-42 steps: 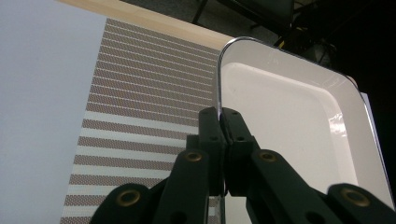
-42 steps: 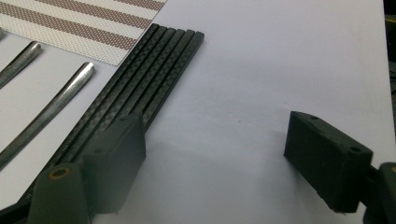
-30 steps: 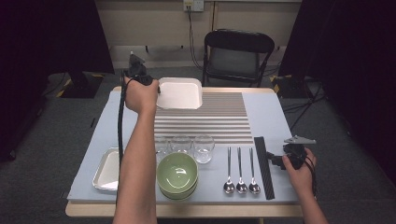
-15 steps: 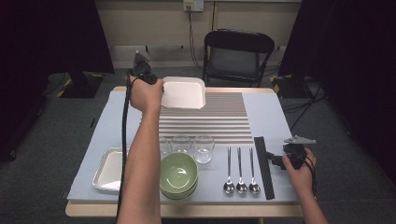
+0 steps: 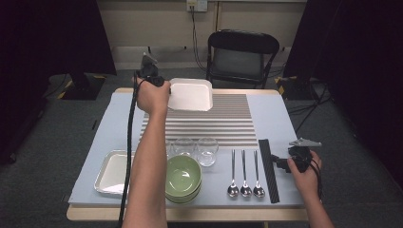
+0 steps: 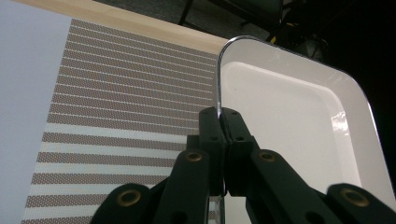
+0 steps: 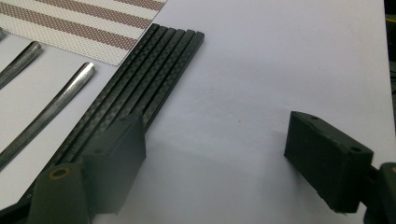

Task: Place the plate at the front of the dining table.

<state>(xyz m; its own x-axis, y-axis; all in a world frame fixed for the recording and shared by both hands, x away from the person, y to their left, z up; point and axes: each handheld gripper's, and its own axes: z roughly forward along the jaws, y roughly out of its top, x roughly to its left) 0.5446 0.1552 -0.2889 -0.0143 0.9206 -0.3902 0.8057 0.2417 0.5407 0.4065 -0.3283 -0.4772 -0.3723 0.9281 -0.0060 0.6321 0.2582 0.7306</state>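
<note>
White tray pinched by its rim at the far end of the striped mat

The left gripper has its jaws clamped tight on the tray's edge, holding it tilted above the mat's far left corner; over at the near right, the right gripper sits with jaws spread wide on bare table, gripping nothing, just beside the black chopsticks

left gripper: black jaws, brass-coloured screws, thick black cable. right gripper: black blocky jaws, grey three-cornered top plate. forearms bare, no sleeves.
</note>
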